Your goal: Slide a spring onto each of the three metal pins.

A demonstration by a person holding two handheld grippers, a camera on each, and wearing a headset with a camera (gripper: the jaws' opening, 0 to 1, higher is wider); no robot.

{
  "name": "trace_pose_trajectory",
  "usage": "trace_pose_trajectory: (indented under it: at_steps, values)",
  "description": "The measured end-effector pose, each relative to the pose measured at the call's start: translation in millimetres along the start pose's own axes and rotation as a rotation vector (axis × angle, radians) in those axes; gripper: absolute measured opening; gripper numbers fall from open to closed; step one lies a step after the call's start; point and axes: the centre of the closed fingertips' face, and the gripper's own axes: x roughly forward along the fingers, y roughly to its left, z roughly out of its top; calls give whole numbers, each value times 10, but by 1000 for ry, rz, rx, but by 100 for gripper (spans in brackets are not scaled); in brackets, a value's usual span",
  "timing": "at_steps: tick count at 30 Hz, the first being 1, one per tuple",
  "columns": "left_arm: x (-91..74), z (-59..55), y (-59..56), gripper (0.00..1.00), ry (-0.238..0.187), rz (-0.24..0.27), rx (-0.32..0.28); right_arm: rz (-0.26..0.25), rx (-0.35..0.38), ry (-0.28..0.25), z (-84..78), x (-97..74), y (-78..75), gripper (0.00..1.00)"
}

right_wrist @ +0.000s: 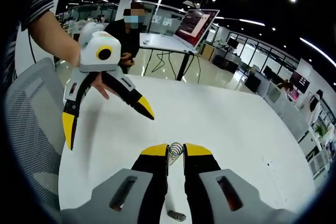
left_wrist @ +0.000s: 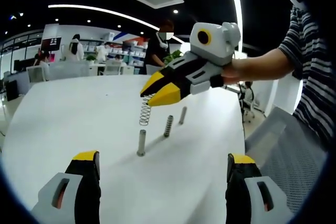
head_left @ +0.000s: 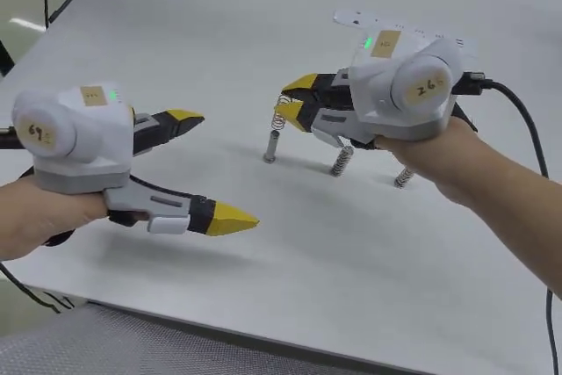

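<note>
The right claw (head_left: 290,104) is pinched nearly shut on the upper coils of a spring (head_left: 278,118), which hangs down below its yellow tips. Straight beneath that claw, a bare pin (head_left: 271,147) stands upright on the white table (head_left: 351,261). The spring's lower end is just above the pin's top, and whether they touch cannot be told. In the right gripper view the spring shows as a small coil clamped between the two yellow tips. Behind the right claw, under the hand that holds it, two other pins (head_left: 341,161) stand in a row, each already wearing a spring. The left claw (head_left: 211,167) is well apart from the pins, spread wide open with nothing between its jaws. It is held above the table and points toward the right claw and the row of pins.
</note>
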Motion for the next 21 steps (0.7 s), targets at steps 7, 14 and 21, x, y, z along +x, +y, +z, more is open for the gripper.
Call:
trace_pose_trajectory:
  at_steps: [7,14,21]
  values:
    - [-7,-18,11,98,2,1,-3,6,26,16,-110,41,-11,8]
    - [-2,-28,14,97,-1,1,-11,14,31,17,-120,59,14,8]
    - [-1,-45,27,97,0,1,-15,18,29,24,-140,81,31,8]
